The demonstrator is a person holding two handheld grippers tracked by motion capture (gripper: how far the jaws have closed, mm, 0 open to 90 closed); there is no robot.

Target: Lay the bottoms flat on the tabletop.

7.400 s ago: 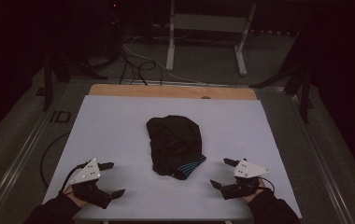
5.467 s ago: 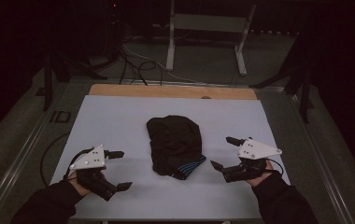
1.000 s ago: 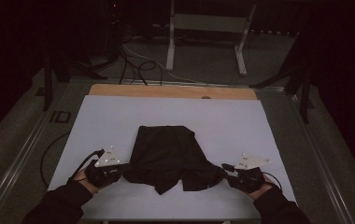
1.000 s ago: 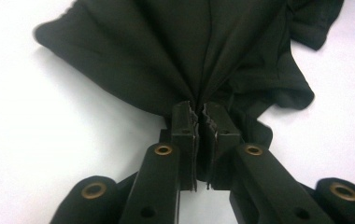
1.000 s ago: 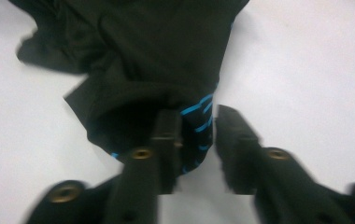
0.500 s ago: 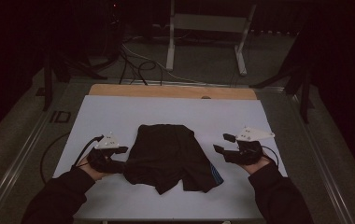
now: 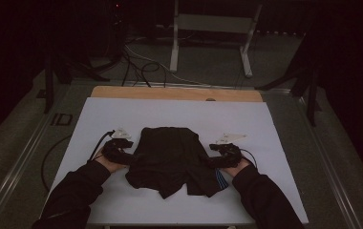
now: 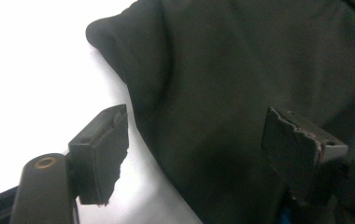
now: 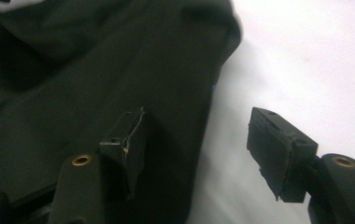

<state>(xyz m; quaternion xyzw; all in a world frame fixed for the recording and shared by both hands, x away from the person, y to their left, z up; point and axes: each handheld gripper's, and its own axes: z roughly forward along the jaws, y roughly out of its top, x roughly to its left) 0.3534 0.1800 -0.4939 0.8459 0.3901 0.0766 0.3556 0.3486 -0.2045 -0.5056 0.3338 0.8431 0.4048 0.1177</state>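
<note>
A black garment (image 7: 170, 152) lies spread flat on the white table (image 7: 275, 124), with a blue-striped bit (image 7: 221, 179) at its near right corner. My left gripper (image 7: 122, 150) sits at the garment's left edge and my right gripper (image 7: 220, 152) at its right edge. In the left gripper view the left gripper (image 8: 199, 154) stands open over the cloth edge (image 8: 241, 60), its pads (image 8: 101, 154) clear of the fabric. In the right gripper view the right gripper (image 9: 201, 149) is open too, straddling the cloth edge (image 9: 96, 60). Both sets of jaws have just been opening.
A wooden strip (image 7: 175, 93) runs along the table's far edge. Beyond it stand a metal frame (image 7: 208, 43) and loose cables (image 7: 136, 67) on the floor. White table surface lies to either side of the garment (image 7: 84, 124).
Both grippers let go of the garment, opened, moved away from me and then came in against its side edges. The garment now lies flatter on the table.
</note>
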